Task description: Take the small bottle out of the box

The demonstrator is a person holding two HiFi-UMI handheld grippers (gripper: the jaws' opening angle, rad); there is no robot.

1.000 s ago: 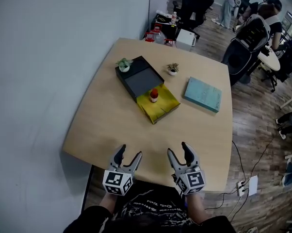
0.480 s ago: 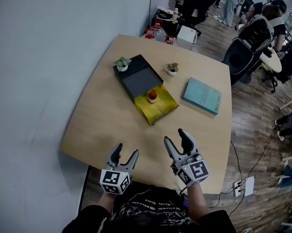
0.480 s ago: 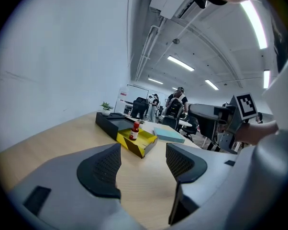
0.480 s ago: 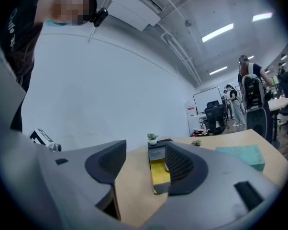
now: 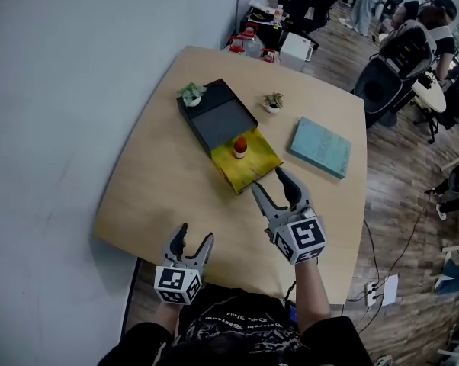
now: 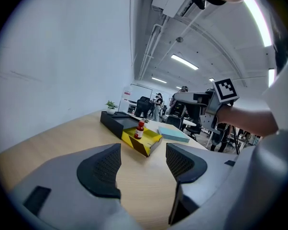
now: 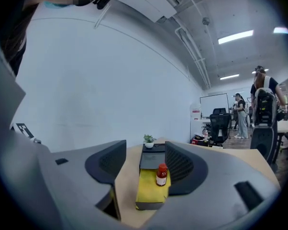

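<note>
A small bottle (image 5: 240,146) with a red cap stands upright in an open yellow box (image 5: 248,166) near the table's middle. The box joins a black tray-like part (image 5: 218,117) behind it. My right gripper (image 5: 269,181) hovers open just short of the box's near corner, nothing between its fingers. In the right gripper view the bottle (image 7: 161,174) shows ahead between the open jaws, beyond their tips. My left gripper (image 5: 195,235) hangs open at the table's near edge. From the left gripper view the bottle (image 6: 140,129) and box (image 6: 144,142) lie far ahead.
A teal book (image 5: 319,146) lies right of the box. One small plant (image 5: 272,102) stands behind it, another (image 5: 191,94) on the black part's far corner. A grey wall runs along the left. Office chairs and people are at the back right.
My right gripper has moved forward over the table toward the yellow box. The left gripper has drifted slightly back toward the near edge. The bottle and box have not moved.
</note>
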